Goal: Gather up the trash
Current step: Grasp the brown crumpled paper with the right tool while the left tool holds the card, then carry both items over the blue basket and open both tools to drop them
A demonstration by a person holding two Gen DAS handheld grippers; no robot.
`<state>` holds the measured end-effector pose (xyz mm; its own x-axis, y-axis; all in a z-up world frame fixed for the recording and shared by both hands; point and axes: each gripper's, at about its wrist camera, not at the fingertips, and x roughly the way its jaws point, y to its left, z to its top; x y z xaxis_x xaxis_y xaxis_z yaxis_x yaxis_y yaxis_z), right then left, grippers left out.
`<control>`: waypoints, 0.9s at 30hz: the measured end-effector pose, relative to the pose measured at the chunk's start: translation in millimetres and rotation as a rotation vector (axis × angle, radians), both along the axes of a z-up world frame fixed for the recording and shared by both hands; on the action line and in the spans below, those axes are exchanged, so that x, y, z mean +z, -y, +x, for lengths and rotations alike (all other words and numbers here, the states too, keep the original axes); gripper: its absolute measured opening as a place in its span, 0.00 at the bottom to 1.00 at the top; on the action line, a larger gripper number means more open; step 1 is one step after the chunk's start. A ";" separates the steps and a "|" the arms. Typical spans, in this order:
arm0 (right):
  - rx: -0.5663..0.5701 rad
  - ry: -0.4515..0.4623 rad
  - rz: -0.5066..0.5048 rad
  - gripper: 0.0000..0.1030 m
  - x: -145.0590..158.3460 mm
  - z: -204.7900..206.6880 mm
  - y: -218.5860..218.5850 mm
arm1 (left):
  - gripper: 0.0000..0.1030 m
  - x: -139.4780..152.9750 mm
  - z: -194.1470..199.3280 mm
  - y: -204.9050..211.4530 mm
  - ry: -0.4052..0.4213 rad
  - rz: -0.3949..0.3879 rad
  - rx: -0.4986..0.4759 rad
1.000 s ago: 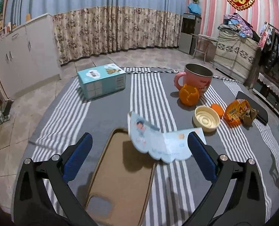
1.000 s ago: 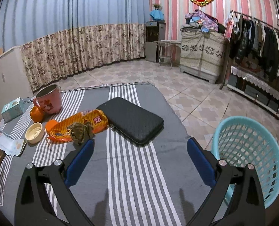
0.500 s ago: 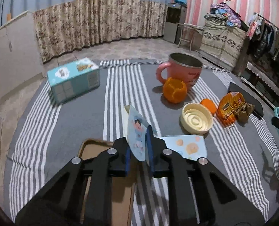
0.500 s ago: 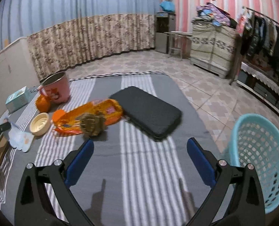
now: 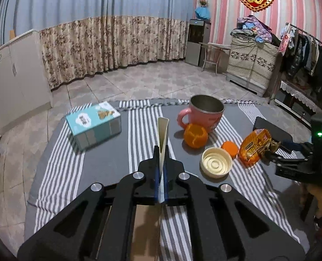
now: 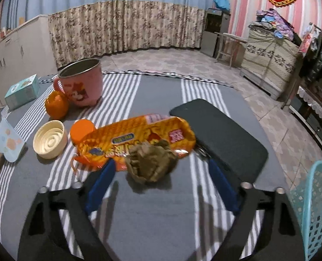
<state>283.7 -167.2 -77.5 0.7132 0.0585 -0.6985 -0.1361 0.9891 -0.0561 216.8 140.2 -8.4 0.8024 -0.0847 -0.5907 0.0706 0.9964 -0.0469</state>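
1. Striped grey worktop (image 5: 108, 165), pink-striped wall behind.
2. Left gripper (image 5: 160, 169): jaws pinched on folded paper wrapper (image 5: 162, 134), frame centre.
3. Right gripper (image 6: 161, 171): jaws just closing, spread around crumpled brown paper (image 6: 151, 163) beside orange snack bag (image 6: 137, 139), untouched.

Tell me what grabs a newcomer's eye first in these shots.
The left gripper is shut on a folded paper card standing upright above the striped tablecloth. The right gripper has been closing around a crumpled brown paper wad beside an orange snack wrapper.
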 end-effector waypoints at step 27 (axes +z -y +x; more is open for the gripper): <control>-0.240 0.219 0.014 0.40 110.8 -152.4 200.1 | 0.01 88.4 -41.6 165.6 0.160 -0.027 -0.247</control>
